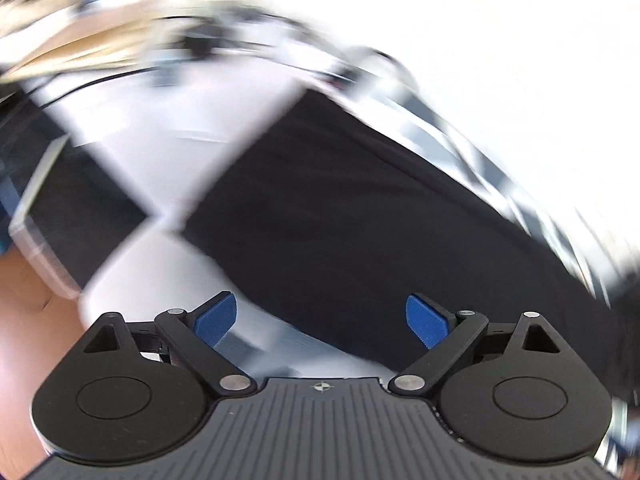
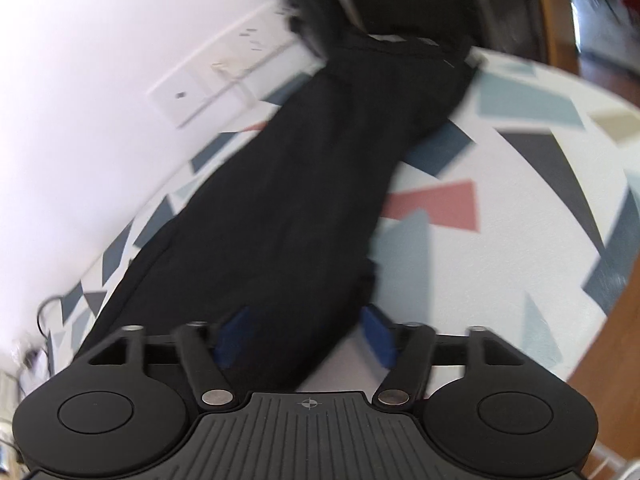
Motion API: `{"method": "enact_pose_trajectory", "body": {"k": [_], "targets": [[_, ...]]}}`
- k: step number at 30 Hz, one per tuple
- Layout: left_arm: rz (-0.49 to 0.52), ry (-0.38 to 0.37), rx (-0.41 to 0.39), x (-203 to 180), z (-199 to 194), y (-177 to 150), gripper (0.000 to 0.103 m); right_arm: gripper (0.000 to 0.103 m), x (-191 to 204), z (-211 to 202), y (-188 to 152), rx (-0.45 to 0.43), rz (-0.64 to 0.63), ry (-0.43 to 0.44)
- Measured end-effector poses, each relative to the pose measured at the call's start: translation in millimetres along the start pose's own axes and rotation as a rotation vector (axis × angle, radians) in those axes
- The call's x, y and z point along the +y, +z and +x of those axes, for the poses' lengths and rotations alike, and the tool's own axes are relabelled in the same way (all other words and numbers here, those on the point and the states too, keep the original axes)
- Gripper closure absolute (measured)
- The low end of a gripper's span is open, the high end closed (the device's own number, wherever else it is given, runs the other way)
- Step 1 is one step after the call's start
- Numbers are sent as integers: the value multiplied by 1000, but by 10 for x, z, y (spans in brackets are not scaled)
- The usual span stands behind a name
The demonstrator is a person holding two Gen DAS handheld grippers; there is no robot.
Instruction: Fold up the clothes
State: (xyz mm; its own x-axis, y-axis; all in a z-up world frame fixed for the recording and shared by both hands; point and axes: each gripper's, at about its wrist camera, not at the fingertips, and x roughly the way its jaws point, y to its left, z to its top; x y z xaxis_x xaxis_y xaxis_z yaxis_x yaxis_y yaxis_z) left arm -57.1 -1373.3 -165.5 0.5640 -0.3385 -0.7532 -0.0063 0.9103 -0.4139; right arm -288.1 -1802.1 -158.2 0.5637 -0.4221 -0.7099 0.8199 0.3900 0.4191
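A long black garment (image 2: 304,184) lies folded in a narrow strip on the table's patterned cover (image 2: 500,152), running away from my right gripper (image 2: 306,336). That gripper stands open just over the garment's near end, and its blue pads (image 2: 378,336) do not press the cloth. In the blurred left wrist view the same black garment (image 1: 340,220) stretches across the white surface. My left gripper (image 1: 320,322) is open over the garment's near edge, blue pads (image 1: 216,322) wide apart with nothing gripped between them.
A white wall with a socket panel (image 2: 208,84) runs along the table's far side. A dark piece of furniture (image 2: 420,4) stands beyond the garment's far end. Wooden floor (image 2: 600,360) shows past the table edge. Cables (image 2: 44,308) lie at the left.
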Motion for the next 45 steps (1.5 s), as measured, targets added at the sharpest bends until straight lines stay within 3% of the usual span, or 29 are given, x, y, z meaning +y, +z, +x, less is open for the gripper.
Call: {"method": "enact_pose_trajectory", "body": {"k": [2, 5, 8, 9, 10, 11, 15, 21, 26, 28, 32, 39, 43, 45], "targets": [[-106, 18, -2, 173, 65, 61, 18, 8, 195, 56, -42, -30, -63, -15], [-195, 34, -52, 332, 145, 129, 23, 6, 436, 220, -92, -20, -120, -27], [-210, 41, -98, 385, 222, 192, 30, 5, 619, 411, -148, 31, -126, -38], [-209, 35, -103, 409, 233, 215, 45, 5, 663, 468, -175, 51, -125, -42], [-208, 28, -108, 434, 244, 238, 72, 5, 705, 509, -207, 67, -131, -47], [-190, 27, -114, 433, 253, 270, 87, 5, 749, 547, -239, 83, -137, -51], [-74, 43, -148, 313, 226, 361, 89, 1, 864, 579, -356, 93, -199, -58], [48, -17, -247, 185, 154, 529, 90, 1, 923, 628, -421, 98, -215, -78], [-43, 5, -164, 255, 197, 576, 90, 1, 1075, 657, -408, 93, -229, -55], [19, 17, -176, 215, 184, 521, 90, 2, 1201, 666, -392, 92, -266, -23], [67, 39, -160, 197, 323, 505, 90, 7, 1668, 766, -392, 100, -441, 80], [61, 50, -123, 213, 507, 509, 89, 38, 2871, 1101, -748, 139, -949, 398], [18, 56, -81, 206, 530, 587, 89, 37, 3275, 1243, -1010, 133, -1091, 450], [12, 62, -58, 181, 544, 638, 89, 32, 3400, 1301, -1103, 133, -1115, 456]]}}
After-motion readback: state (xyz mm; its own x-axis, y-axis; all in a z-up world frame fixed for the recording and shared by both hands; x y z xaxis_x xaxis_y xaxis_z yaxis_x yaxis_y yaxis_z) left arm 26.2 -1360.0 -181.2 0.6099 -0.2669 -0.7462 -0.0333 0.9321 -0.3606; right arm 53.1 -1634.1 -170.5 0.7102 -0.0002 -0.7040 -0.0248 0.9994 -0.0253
